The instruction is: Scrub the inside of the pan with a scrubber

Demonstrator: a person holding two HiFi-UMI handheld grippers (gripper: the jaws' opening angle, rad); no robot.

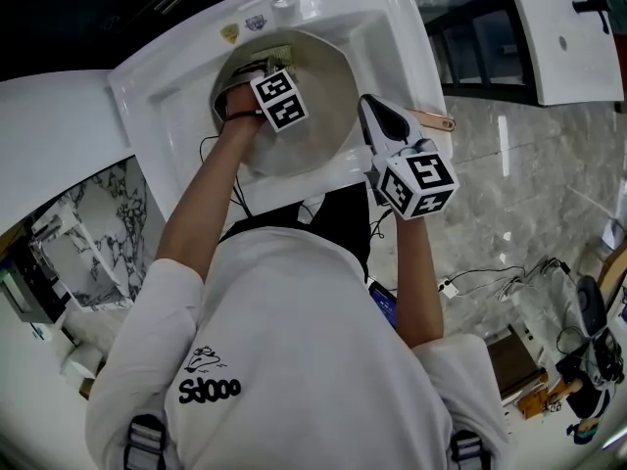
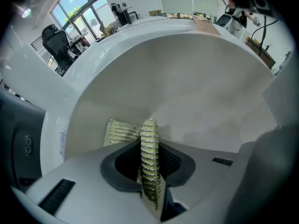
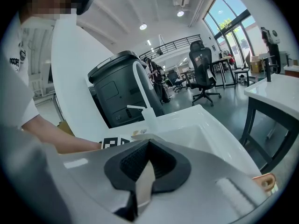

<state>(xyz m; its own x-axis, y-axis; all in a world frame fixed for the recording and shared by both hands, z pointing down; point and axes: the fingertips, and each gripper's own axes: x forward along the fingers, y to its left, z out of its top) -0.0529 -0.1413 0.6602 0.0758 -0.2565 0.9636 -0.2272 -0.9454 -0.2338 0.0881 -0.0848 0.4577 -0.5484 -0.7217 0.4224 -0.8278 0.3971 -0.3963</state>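
White sink (image 1: 167,106) holds the pan (image 1: 323,96); left tool (image 2: 150,146) clamps scrubber (image 2: 119,132) inside, right tool (image 3: 145,164) clamps its rim.

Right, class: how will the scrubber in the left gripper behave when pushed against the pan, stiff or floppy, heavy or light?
Probably floppy: the scrubber is a thin woven sheet, folded where the left gripper pinches it, so it may buckle. Likely light, being open mesh. Its ribbed weave should drag, not slip, on the smooth pan.
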